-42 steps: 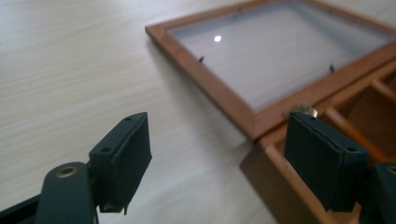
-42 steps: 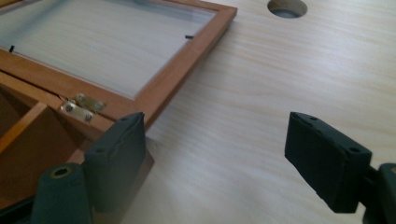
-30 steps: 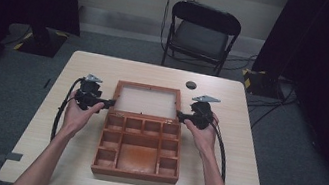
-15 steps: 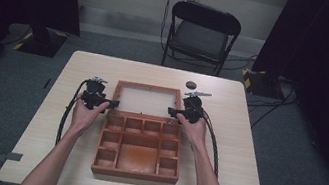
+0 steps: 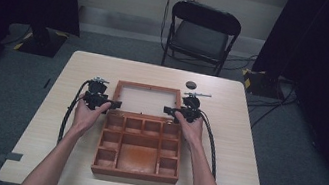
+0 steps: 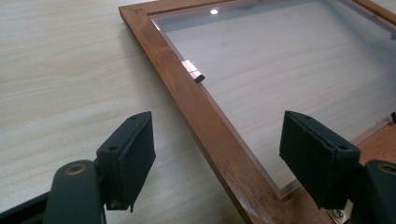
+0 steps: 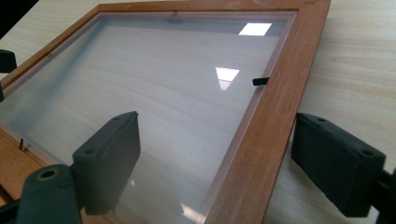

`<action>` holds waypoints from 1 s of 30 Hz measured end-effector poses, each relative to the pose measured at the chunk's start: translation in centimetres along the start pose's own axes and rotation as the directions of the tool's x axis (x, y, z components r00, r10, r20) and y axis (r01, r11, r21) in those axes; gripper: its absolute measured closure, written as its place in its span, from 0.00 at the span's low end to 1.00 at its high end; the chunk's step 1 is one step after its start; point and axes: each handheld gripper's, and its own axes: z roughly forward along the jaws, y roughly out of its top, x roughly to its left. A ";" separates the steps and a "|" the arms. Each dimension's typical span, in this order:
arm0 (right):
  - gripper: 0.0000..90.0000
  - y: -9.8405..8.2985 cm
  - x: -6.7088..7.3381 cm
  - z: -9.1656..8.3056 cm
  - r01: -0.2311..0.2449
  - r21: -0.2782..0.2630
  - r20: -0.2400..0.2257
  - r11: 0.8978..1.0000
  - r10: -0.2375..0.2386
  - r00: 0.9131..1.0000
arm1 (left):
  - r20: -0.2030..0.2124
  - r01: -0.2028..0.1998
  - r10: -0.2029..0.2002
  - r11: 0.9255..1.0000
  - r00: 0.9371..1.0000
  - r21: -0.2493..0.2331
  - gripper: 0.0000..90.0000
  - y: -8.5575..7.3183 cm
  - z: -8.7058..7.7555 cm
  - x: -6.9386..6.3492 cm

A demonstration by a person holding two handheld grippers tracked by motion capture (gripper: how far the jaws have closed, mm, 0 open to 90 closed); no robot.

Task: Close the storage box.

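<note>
Lid (image 5: 147, 100) lay flat, twelve o'clock of box (image 5: 139, 145); my left tongs (image 6: 219, 154) and right tongs (image 7: 229, 163), just widening, straddled its side rails, gaping, unclamped.

Bare table (image 5: 244, 151) flanks the box (image 5: 135, 169); its lid (image 5: 149, 88) blocks behind.

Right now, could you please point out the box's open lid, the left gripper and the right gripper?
Lid (image 5: 149, 87): high view, far wooden rail of its frame.
Left gripper (image 6: 215, 158): left gripper view, midway between its fingertips.
Right gripper (image 7: 219, 163): right gripper view, midway between its fingertips.
</note>
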 end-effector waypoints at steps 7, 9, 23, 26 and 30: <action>0.15 0.1 -0.7 0.6 -0.053 0.009 -0.048 0.999 0.054 0.997 | 0.009 -0.003 0.003 1.000 1.000 0.007 0.27 0.2 0.4 -0.1; 0.16 0.2 -0.5 0.7 -0.042 0.008 -0.043 0.999 0.042 0.998 | 0.027 0.022 -0.022 1.000 0.999 0.007 0.26 0.1 0.5 0.3; 0.21 0.2 -0.8 0.8 -0.080 0.013 -0.067 0.997 0.081 0.995 | 0.063 0.051 -0.052 0.999 0.997 0.017 0.25 0.2 0.9 0.4; 0.24 0.2 -0.9 0.6 -0.085 0.003 -0.071 0.996 0.085 0.994 | 0.087 0.051 -0.052 0.999 0.995 0.018 0.27 0.2 1.1 0.3; 0.29 0.0 -1.3 0.3 -0.080 -0.021 -0.091 0.997 0.078 0.993 | 0.074 0.029 -0.029 1.000 0.997 0.004 0.27 0.3 1.1 0.0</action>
